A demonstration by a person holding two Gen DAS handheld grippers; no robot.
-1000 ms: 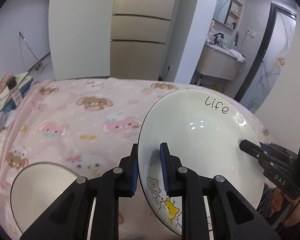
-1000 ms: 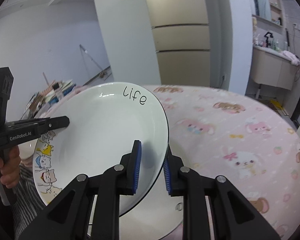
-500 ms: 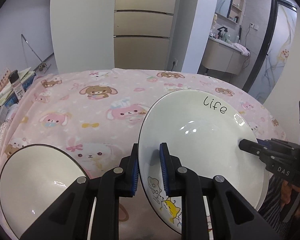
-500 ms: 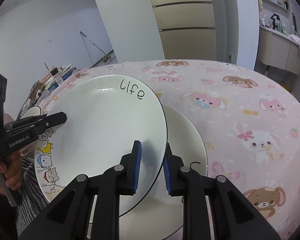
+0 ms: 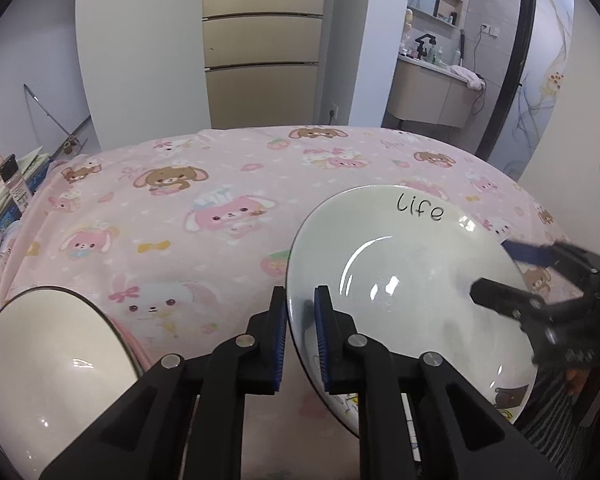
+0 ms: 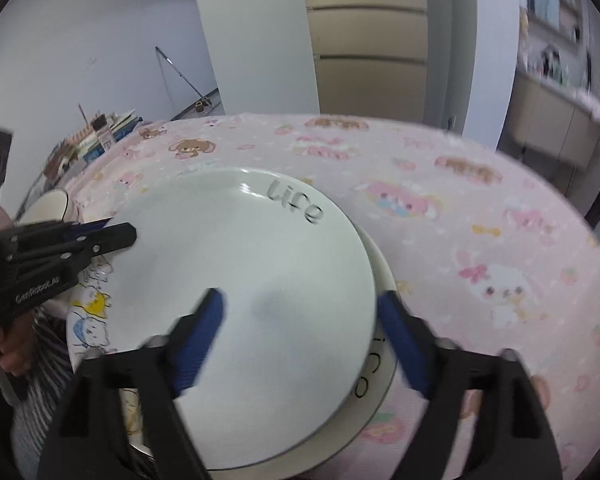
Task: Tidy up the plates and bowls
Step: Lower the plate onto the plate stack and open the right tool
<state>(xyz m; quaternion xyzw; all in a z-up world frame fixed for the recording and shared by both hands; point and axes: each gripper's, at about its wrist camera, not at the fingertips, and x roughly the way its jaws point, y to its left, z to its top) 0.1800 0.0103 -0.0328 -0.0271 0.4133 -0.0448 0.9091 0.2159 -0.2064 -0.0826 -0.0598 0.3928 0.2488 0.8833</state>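
White glazed ceramic, lettered "life" near its rim, the upper plate (image 6: 240, 280) sits on a second plate (image 6: 374, 376) of the same kind, whose rim and partial lettering peek out at the right in the right wrist view; both lie on the desk (image 5: 220, 200) under a pink cartoon-print cloth. The relation that matters is at the near-left rim: the left tool (image 5: 300, 340) stays pinched on the upper plate's edge, its blue pads (image 5: 322, 344) almost together with the rim between them, so the plate lies ahead and to the right of that tool. The right tool (image 6: 300, 332) has just been opening; its jaws stand wide, straddling the right edge of the plate without pressing it. I judge the coming move to be the left tool's release, and it is the nearer one, in fact the only one in contact. A separate white bowl (image 5: 52, 368) rests to the left, well apart from the stack. Whether the upper plate sits fully flat on the lower one cannot be told, since the near rim is hidden behind the tools. The right view is motion-blurred, and the near edge of the stack is cut off.
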